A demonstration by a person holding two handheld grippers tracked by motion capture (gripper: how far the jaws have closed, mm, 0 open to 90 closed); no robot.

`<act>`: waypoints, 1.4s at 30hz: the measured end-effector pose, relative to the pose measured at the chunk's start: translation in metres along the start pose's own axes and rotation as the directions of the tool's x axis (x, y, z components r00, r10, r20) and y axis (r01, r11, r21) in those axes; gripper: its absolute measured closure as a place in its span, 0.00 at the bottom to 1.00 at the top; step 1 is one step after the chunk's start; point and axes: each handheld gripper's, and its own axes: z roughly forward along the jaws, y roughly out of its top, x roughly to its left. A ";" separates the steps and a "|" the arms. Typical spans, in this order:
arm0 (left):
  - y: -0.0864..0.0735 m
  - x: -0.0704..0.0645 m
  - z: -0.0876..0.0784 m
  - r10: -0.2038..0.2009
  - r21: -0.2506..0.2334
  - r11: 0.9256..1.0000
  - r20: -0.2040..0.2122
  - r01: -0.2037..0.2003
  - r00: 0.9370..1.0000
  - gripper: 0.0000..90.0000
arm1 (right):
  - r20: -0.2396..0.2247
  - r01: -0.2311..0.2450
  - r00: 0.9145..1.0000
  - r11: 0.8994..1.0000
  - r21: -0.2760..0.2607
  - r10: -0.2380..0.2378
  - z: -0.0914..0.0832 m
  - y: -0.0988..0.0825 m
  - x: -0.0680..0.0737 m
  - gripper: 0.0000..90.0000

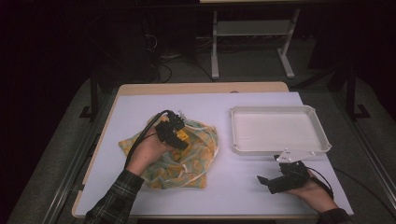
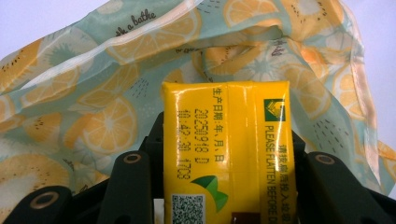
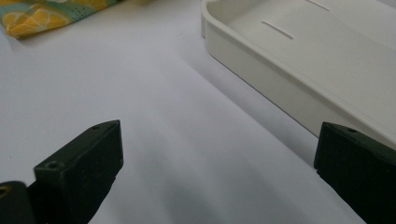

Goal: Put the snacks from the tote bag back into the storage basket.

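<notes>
A white tray point(image 1: 279, 149) sits on the right half of the table point(image 1: 140, 105), nearer the far edge than the near one, its rim close to the right edge. It is shallow, rectangular, with clipped corners and nothing in it. A pale sheet covers the table, leaving a wooden strip at the far edge.

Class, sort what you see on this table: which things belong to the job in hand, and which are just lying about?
In the job:
left tool, gripping the yellow carton
lemon-print bag beneath it

Lying about:
white tray, nothing in it
right tool, jaws apart, holding nothing
</notes>
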 end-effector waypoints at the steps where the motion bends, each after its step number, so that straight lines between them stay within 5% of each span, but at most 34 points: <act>1: 0.000 0.000 0.000 0.000 -0.001 1.000 0.001 0.000 1.000 0.59 | 0.001 -0.002 1.000 1.000 0.000 0.002 0.000 0.000 0.000 0.01; 21: -0.006 0.008 -0.015 0.017 -0.027 0.999 0.008 -0.017 1.000 0.59 | -0.003 0.002 1.000 1.000 -0.004 -0.002 0.000 0.001 0.002 0.01; 42: 0.009 0.009 -0.044 0.035 -0.089 0.995 0.013 -0.034 0.999 0.59 | -0.005 0.005 1.000 1.000 -0.004 -0.005 0.000 0.001 0.002 0.01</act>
